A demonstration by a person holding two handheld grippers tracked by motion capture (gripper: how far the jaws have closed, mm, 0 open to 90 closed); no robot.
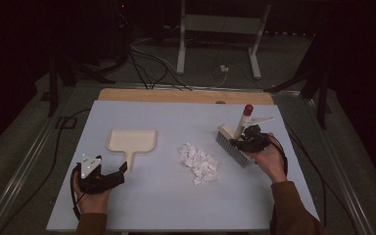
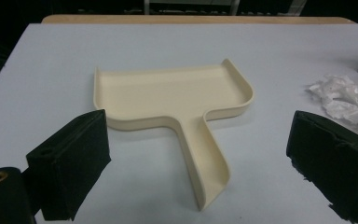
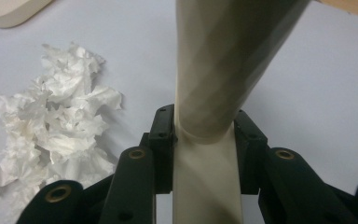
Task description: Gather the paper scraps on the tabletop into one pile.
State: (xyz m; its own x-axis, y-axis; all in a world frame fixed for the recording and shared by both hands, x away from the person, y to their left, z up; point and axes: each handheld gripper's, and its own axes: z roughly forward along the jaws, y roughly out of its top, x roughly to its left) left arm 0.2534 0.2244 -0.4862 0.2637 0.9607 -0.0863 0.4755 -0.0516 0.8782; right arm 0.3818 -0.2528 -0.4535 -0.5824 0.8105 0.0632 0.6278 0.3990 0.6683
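At the left of the high view, the left tool [image 1: 122, 169] rests low on the pale blue surface [image 1: 142, 205] with its jaws spread wide, empty, and pointed at the handle of the cream dustpan [image 1: 131, 141]. In the left gripper view the dustpan [image 2: 168, 95] lies flat with its handle running toward the camera between the two black jaws, which stand well apart from it on either side and touch nothing. To the right of the pan, near the middle of the surface, sits a loose heap of torn white paper scraps [image 1: 199, 162], apart from both pan and brush. Farther right, the right tool [image 1: 245, 139] is pinched on the cream handle of the brush [image 1: 232, 142], whose grey bristles rest on the surface just beside the scraps; the right gripper view shows the jaws pressed against the handle [image 3: 214, 93] from both sides. The step in hand looks like getting ready to sweep: brush gripped, pan not yet taken. The next move probably calls for the left tool to advance and close on the pan's handle, then bring its open edge up to the scraps.
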